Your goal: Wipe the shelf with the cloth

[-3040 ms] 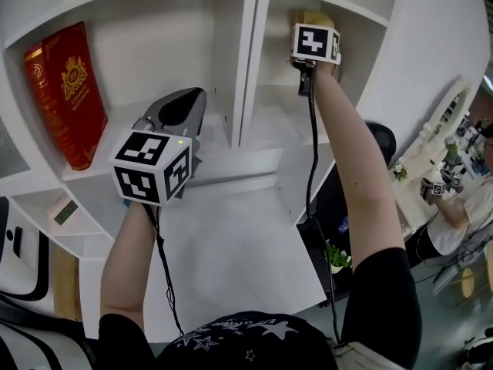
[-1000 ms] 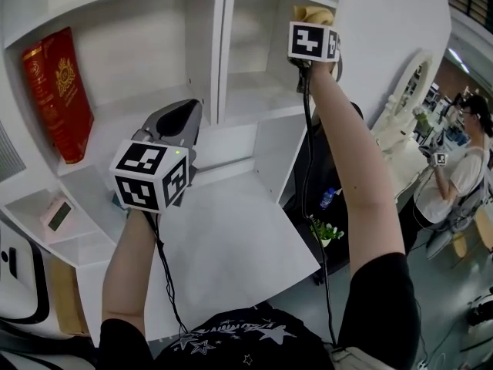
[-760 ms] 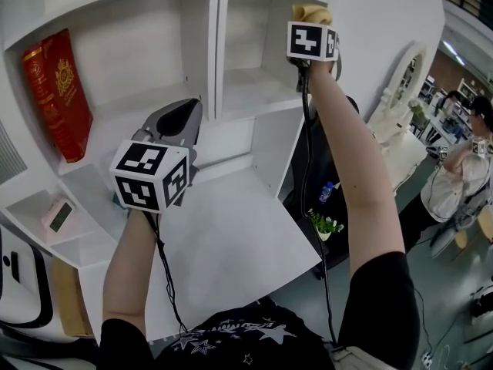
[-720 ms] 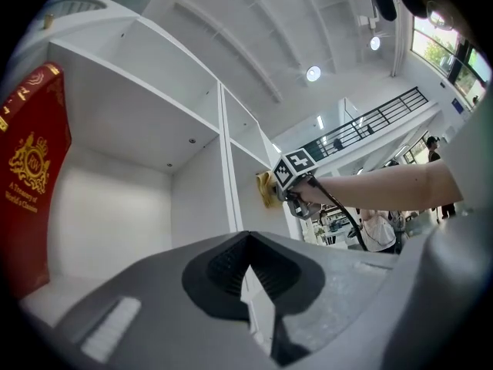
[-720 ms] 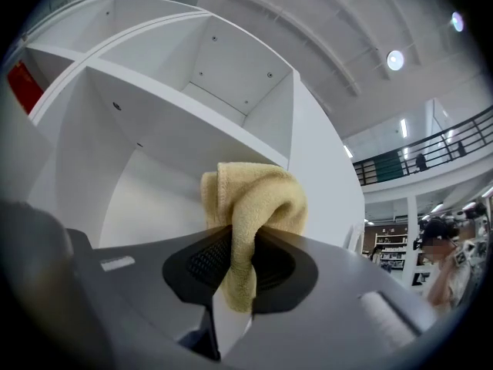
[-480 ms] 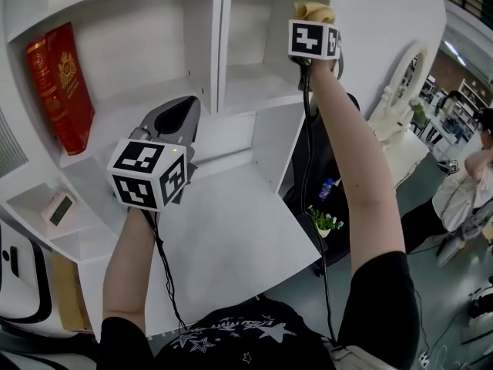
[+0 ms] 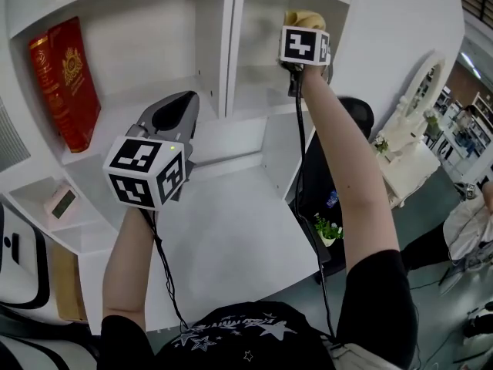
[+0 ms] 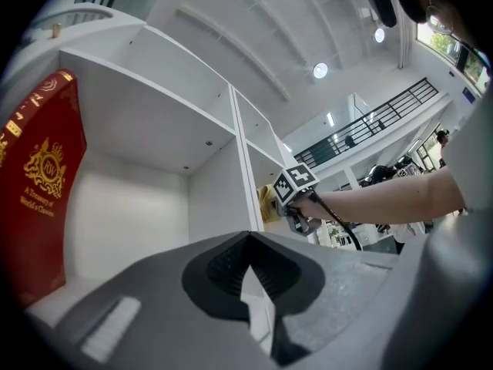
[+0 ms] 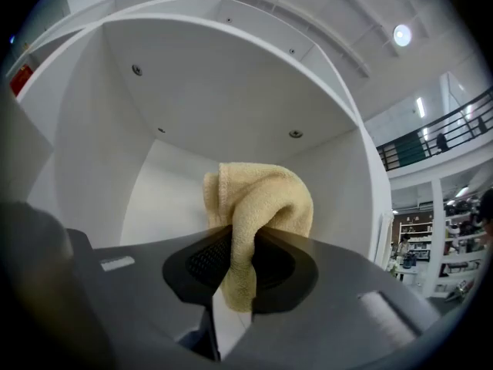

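Cloth [image 7: 304, 18] is a bunched-up yellow terry one. In the head view it pokes out just above the right tool [image 7: 305, 37], which is held up high in the upper right compartment of the white shelf [image 7: 231, 60]. Can't tell from this angle if it touches any surface. The left tool [image 7: 182, 105] is lower down, in front of the left compartment and well apart from the other one. A red book [image 7: 65, 83] stands at the left end of that compartment.

Left gripper view: the left tool [image 8: 248, 237] has its jaws closed tip to tip with nothing between them. The red book fills the left edge. Past the divider [image 8: 239, 168] you can see the right tool with the cloth sticking out of its front.

Right gripper view: the right tool [image 9: 243, 257] is clamped on the cloth, jaws pinching a hanging fold while the rest bulges above them in a lump. Behind it are the compartment's white back wall and ceiling. Whether the cloth touches the wall, I can't say.
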A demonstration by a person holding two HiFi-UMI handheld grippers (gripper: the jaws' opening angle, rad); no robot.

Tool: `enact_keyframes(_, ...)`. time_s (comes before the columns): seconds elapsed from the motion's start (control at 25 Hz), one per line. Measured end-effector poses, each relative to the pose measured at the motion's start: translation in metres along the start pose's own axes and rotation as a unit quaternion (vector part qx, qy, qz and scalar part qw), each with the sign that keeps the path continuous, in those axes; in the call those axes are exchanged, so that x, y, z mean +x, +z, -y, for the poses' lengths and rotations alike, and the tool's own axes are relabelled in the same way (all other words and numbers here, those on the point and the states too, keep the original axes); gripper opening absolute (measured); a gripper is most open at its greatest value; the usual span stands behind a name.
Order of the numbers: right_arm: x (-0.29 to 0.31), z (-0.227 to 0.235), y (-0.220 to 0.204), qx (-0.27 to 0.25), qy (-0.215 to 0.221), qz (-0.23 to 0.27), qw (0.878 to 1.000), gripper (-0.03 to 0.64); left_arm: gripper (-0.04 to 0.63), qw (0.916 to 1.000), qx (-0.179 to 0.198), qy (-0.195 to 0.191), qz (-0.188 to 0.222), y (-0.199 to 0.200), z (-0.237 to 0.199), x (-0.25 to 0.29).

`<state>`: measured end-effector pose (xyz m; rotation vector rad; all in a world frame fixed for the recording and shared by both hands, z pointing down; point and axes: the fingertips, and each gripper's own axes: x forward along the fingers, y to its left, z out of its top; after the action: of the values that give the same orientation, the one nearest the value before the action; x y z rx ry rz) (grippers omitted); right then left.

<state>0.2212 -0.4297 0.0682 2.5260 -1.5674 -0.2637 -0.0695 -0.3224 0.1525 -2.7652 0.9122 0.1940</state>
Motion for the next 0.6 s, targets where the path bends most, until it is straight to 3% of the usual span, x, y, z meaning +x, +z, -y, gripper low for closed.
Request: enact_keyframes(0.6,0.076,-0.044,-0.015,0.009,0.058,-0.009,0.998,0.084,0.003,0.9988,0.005,0.048,-0.003,-0.011,-0.030,0.031)
